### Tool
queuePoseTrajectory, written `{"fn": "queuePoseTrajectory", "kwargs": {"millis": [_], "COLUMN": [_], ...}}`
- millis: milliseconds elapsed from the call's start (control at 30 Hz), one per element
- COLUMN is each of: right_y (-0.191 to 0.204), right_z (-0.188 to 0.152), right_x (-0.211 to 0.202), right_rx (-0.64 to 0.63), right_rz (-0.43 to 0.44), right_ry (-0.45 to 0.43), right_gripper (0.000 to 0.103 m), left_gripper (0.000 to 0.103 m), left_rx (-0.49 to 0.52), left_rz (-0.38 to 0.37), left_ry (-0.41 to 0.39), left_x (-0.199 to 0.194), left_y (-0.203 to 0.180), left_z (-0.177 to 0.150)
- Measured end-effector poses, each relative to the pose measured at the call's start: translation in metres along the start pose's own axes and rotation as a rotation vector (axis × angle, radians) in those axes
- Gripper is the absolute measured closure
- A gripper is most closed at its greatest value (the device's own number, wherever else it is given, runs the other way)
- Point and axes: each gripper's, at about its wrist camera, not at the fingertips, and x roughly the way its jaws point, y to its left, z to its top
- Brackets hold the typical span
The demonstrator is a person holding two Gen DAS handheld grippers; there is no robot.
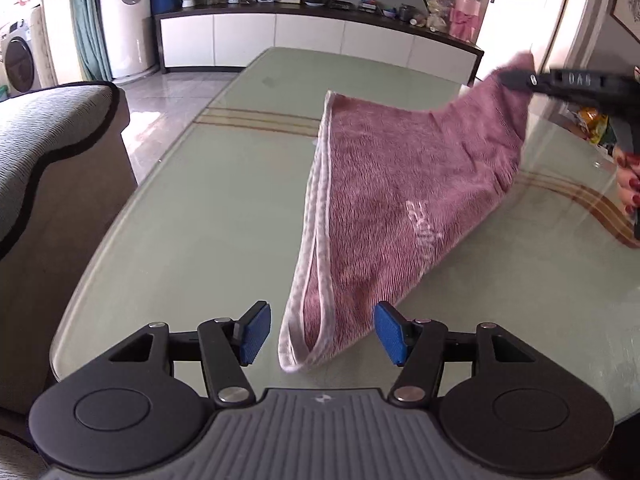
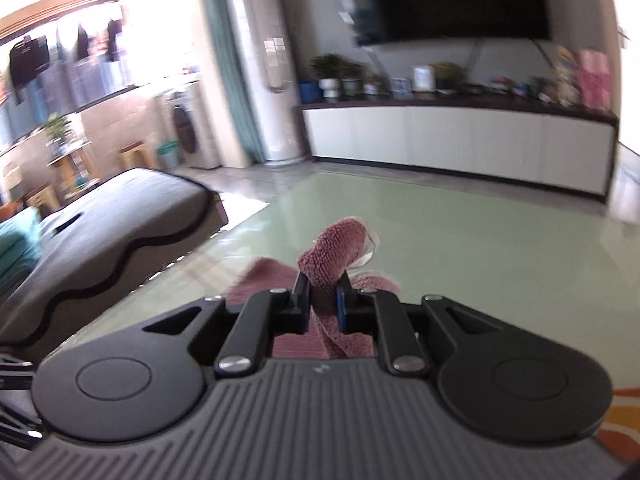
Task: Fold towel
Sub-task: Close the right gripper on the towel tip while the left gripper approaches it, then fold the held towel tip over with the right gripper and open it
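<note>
A pink towel [image 1: 400, 192] with a pale trim edge lies partly on the glass table [image 1: 200, 200], folded over on itself. My left gripper [image 1: 322, 338] is open, its blue pads on either side of the towel's near corner, not touching it. My right gripper [image 1: 520, 78] is shut on the towel's far right corner and holds it lifted above the table. In the right wrist view the right gripper [image 2: 323, 300] pinches a bunched piece of the towel [image 2: 340, 248] between its pads.
A grey sofa [image 1: 48, 152] stands along the table's left edge. A white low cabinet [image 1: 312, 40] with plants and frames stands beyond the far end. Some packaged items [image 1: 592, 124] lie at the table's right side.
</note>
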Motion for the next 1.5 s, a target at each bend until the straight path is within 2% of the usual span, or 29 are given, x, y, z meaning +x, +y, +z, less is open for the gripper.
{"fn": "queuePoseTrajectory", "kwargs": {"millis": [133, 267, 400, 567, 733, 1167, 1267, 1300, 1333, 1433, 1500], "right_y": [0.050, 0.083, 0.121, 0.155, 0.165, 0.165, 0.165, 0.165, 0.165, 0.166, 0.165], "right_z": [0.004, 0.003, -0.012, -0.039, -0.054, -0.065, -0.067, -0.066, -0.064, -0.059, -0.051], "right_x": [-0.003, 0.000, 0.009, 0.014, 0.019, 0.039, 0.042, 0.041, 0.040, 0.033, 0.023], "right_rx": [-0.098, -0.164, -0.273, -0.369, -0.424, -0.364, -0.321, -0.297, -0.282, -0.279, -0.279], "right_rz": [0.114, 0.214, 0.305, 0.367, 0.378, 0.411, 0.433, 0.457, 0.469, 0.479, 0.488], "right_ry": [-0.003, 0.026, 0.097, 0.192, 0.259, 0.385, 0.403, 0.409, 0.408, 0.397, 0.358], "right_gripper": [0.091, 0.091, 0.091, 0.091, 0.091, 0.089, 0.079, 0.070, 0.067, 0.061, 0.060], "left_gripper": [0.041, 0.040, 0.039, 0.038, 0.038, 0.038, 0.038, 0.037, 0.037, 0.037, 0.037], "left_rx": [-0.012, 0.003, 0.011, 0.012, 0.007, 0.038, 0.046, 0.046, 0.047, 0.057, 0.064], "left_rz": [-0.027, -0.033, -0.040, -0.048, -0.057, -0.049, -0.043, -0.042, -0.041, -0.038, -0.038], "left_ry": [0.015, 0.002, -0.007, -0.013, -0.017, 0.007, 0.007, 0.006, 0.005, -0.009, -0.023], "left_x": [0.009, 0.011, 0.011, 0.010, 0.008, -0.007, -0.012, -0.014, -0.016, -0.023, -0.028], "left_y": [0.000, -0.001, -0.001, 0.000, 0.001, 0.003, 0.005, 0.005, 0.005, 0.003, 0.001], "left_z": [-0.006, -0.008, -0.009, -0.011, -0.012, -0.023, -0.025, -0.026, -0.026, -0.025, -0.024]}}
